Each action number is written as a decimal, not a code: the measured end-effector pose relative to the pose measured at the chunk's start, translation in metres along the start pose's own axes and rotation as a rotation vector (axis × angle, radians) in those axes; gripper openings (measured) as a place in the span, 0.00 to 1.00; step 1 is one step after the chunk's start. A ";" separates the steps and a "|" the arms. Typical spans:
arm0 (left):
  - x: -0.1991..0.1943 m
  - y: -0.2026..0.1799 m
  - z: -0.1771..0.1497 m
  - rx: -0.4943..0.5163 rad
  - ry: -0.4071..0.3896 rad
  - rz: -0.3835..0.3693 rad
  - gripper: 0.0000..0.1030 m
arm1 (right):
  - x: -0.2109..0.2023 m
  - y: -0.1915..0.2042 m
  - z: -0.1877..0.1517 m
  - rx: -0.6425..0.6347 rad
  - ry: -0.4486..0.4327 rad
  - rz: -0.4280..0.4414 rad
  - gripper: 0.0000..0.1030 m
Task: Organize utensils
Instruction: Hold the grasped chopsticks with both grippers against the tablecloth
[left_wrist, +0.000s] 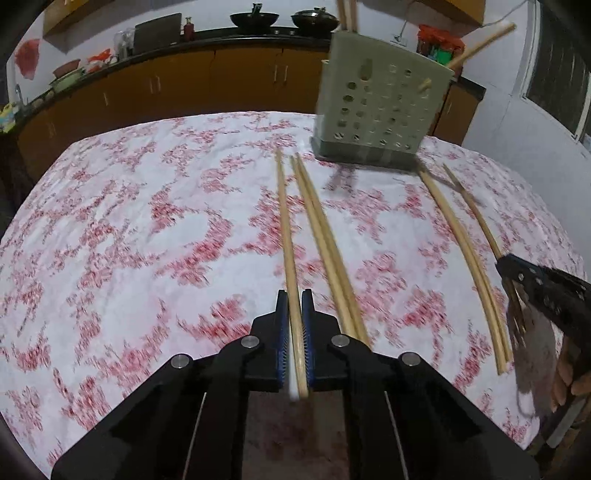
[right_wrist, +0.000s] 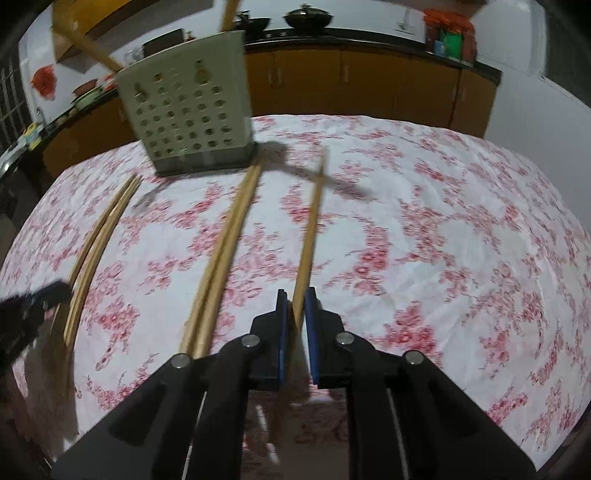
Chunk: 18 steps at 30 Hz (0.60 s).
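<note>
My left gripper is shut on a wooden chopstick that points toward the grey-green perforated utensil holder. A pair of chopsticks lies right of it, another pair farther right. My right gripper is shut on a single chopstick, also seen in the left wrist view. The holder stands at the far left in the right wrist view, with chopsticks sticking out of it. Two pairs lie left of my right gripper.
The table wears a white cloth with red flowers. Behind it runs a counter with brown cabinets, woks and jars. The right gripper's black body shows at the right edge of the left wrist view.
</note>
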<state>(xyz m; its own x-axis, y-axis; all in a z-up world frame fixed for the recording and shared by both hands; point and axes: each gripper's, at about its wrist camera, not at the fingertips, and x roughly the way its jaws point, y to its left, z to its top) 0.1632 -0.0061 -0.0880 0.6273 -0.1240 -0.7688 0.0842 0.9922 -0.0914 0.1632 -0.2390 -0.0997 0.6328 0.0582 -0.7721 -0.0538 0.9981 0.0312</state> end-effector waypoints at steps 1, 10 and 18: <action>0.002 0.005 0.004 -0.018 0.001 0.002 0.08 | 0.001 0.002 0.001 -0.009 -0.003 -0.004 0.11; 0.010 0.033 0.020 -0.045 -0.005 0.040 0.08 | 0.014 -0.026 0.018 0.074 -0.016 -0.079 0.08; 0.009 0.036 0.019 -0.063 -0.007 0.020 0.08 | 0.015 -0.031 0.019 0.090 -0.016 -0.068 0.09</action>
<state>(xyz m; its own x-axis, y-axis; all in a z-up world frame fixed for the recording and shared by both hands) 0.1869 0.0282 -0.0863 0.6336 -0.1040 -0.7667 0.0230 0.9930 -0.1156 0.1889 -0.2685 -0.1003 0.6449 -0.0103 -0.7642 0.0586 0.9976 0.0359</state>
